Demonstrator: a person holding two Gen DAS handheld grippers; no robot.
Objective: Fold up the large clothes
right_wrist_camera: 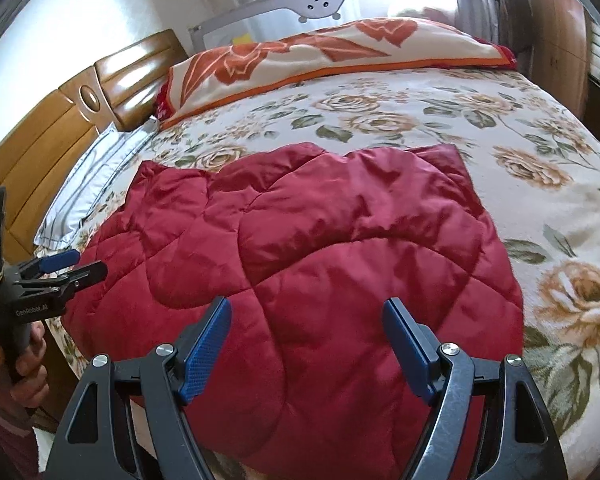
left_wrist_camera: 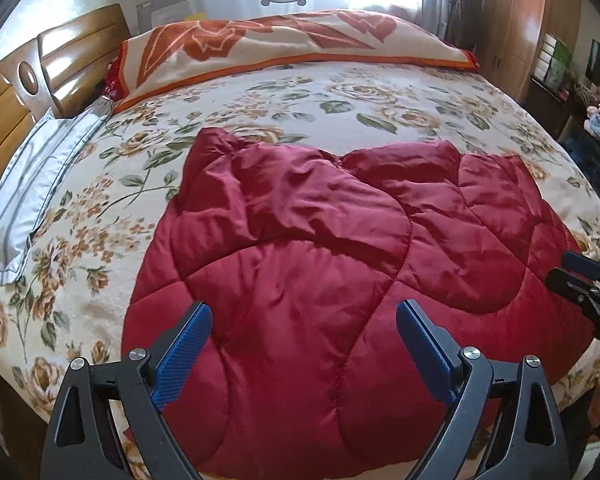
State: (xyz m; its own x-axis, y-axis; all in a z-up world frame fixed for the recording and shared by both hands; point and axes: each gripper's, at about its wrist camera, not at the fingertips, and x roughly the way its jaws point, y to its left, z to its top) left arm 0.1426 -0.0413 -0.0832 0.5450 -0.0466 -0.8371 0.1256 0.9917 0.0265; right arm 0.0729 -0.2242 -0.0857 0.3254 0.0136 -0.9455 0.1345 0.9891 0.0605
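A dark red quilted garment [left_wrist_camera: 300,240] lies spread flat on the floral bedspread [left_wrist_camera: 260,100], its near edge at the bed's front. It also shows in the right wrist view [right_wrist_camera: 320,248]. My left gripper [left_wrist_camera: 304,320] is open and empty, hovering over the garment's near left part. It shows from the side in the right wrist view [right_wrist_camera: 80,266]. My right gripper [right_wrist_camera: 306,318] is open and empty, above the garment's near right part. It shows at the right edge of the left wrist view [left_wrist_camera: 568,272].
A folded orange and cream blanket [left_wrist_camera: 292,44] lies across the far side of the bed. A striped grey pillow [left_wrist_camera: 32,184] lies at the left by the wooden headboard [left_wrist_camera: 28,92]. A grey bed rail [right_wrist_camera: 324,4] stands behind. Wooden wardrobes [left_wrist_camera: 520,20] stand at the right.
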